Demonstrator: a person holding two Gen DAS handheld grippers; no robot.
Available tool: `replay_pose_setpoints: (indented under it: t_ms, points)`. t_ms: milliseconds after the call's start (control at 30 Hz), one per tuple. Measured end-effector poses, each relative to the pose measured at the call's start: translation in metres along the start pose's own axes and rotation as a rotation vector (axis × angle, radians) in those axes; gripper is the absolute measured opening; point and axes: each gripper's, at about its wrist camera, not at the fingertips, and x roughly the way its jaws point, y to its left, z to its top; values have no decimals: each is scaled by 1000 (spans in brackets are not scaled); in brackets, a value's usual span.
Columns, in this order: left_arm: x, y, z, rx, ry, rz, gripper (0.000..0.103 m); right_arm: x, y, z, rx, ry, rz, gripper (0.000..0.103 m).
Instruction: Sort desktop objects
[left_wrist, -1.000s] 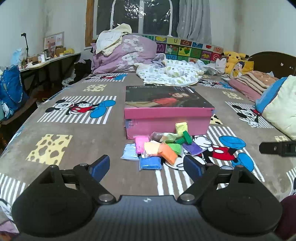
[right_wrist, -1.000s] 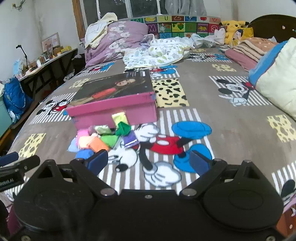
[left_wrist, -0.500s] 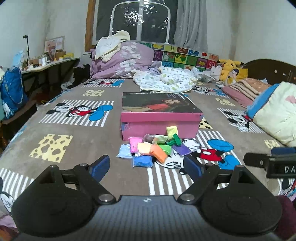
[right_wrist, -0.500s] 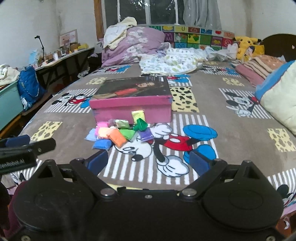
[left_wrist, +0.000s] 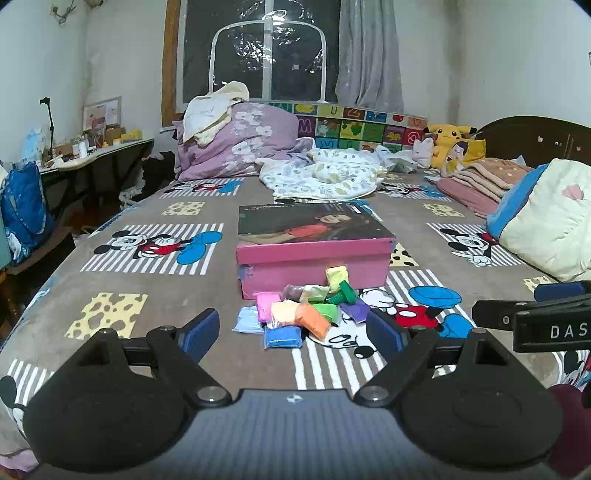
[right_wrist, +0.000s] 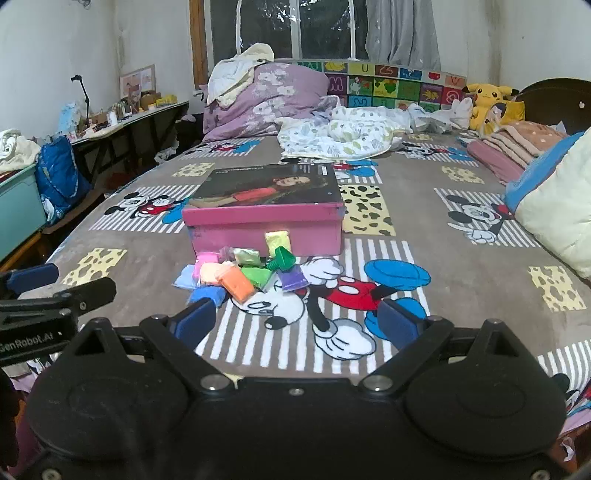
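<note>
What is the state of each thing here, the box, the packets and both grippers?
Pink box: lid on, closed.
Clay packets: loose pile on the bedspread in front of the box.
Green screw toy: lying on the pile.
Left gripper: open, empty.
Right gripper: open, empty.

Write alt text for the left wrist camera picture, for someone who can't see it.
The open left gripper points at a pile of small coloured packets on a cartoon-print bedspread, in front of a closed pink box. The right gripper pokes in from the right edge; bedding and a window lie beyond.
</note>
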Motion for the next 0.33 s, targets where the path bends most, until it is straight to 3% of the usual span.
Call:
replay_pose_setpoints:
  t_ms: [333]
  points:
    - [-1,-1,-1,0,-10,0,86,0,0,-2,9,4,13,95]
